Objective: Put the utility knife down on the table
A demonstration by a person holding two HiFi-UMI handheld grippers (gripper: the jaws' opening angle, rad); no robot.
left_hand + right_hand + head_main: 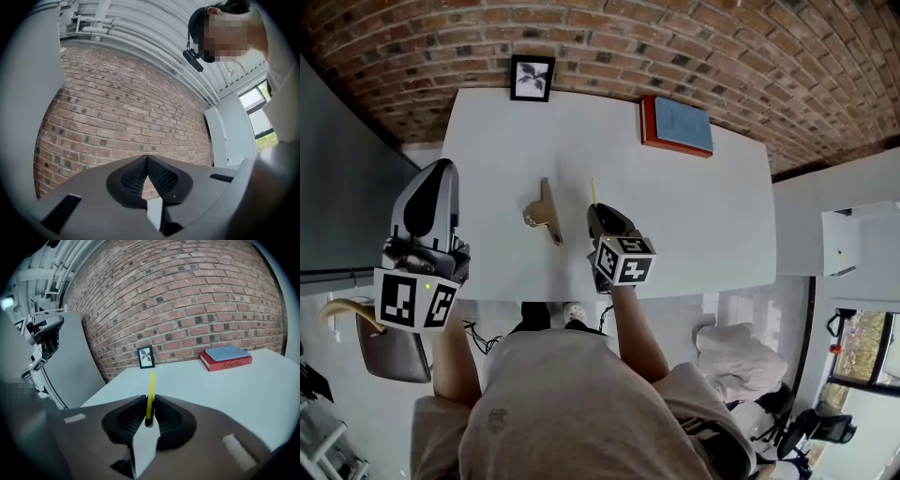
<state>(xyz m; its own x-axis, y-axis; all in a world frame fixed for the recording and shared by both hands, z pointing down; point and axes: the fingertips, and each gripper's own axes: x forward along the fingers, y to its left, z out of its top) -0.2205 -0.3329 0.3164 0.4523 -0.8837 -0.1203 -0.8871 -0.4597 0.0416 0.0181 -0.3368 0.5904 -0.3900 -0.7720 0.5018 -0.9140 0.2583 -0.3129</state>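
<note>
white table [694, 216] runs out from the person to a brick wall [694, 47]. nearest, off the table's left edge, the left gripper [439, 169] points up, its jaw tips pressed together with nothing between them. the right gripper [598, 211] hangs over the table's near middle, jaws clamped on a thin yellow utility knife [151, 390] that juts forward past the tips. just left of it a tan object [544, 214] lies on the table. farther back, a small framed picture [532, 78] and stacked red and blue books [677, 127] stand by the wall
</note>
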